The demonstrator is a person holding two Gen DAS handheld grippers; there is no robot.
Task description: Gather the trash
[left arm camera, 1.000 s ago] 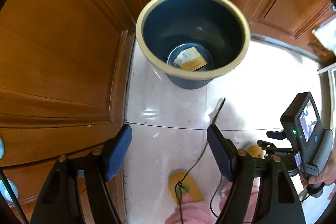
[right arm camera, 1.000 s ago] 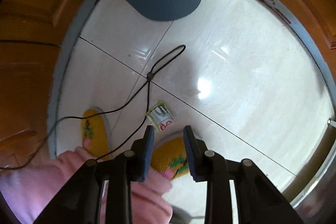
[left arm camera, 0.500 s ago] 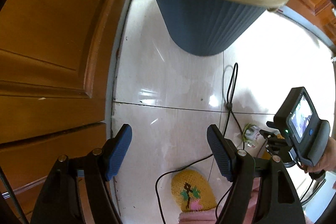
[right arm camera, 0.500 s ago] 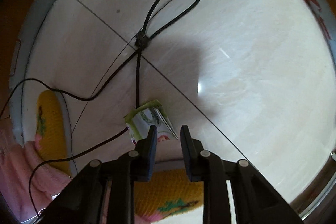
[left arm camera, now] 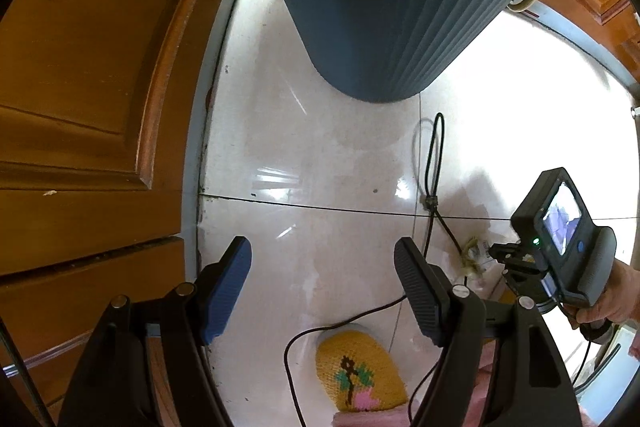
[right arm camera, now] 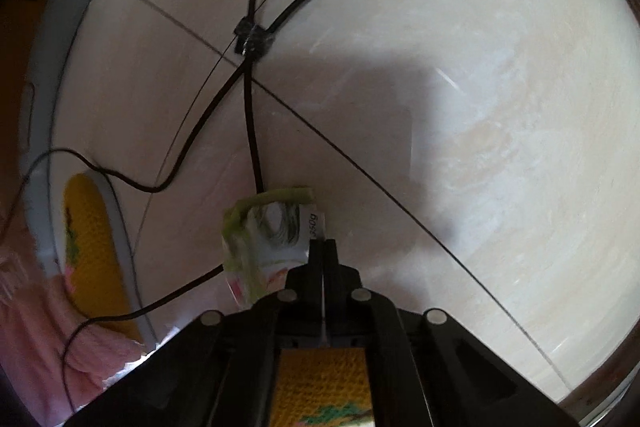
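Note:
A crumpled green-and-white wrapper (right arm camera: 268,231) lies on the pale floor tile beside a black cable. My right gripper (right arm camera: 323,245) points steeply down at it, jaws shut and pinching the wrapper's white right edge. In the left wrist view the same wrapper (left arm camera: 472,259) shows at the tips of the right gripper (left arm camera: 494,253), held by a hand. My left gripper (left arm camera: 322,279) hangs open over bare tile with nothing between its blue pads (left arm camera: 224,291). The blue trash bin (left arm camera: 380,27) with a cream rim stands just beyond it; its inside is hidden.
A black cable (right arm camera: 252,131) loops across the tiles and runs under the wrapper. A person's yellow knitted slippers (left arm camera: 360,371) and pink trouser legs (right arm camera: 36,327) are close below. Wooden panelling (left arm camera: 80,107) lines the left side and the far corner.
Both grippers came down toward the floor, and the bin's inside dropped out of view. The right gripper's jaws went from slightly apart above the wrapper to shut on its edge.

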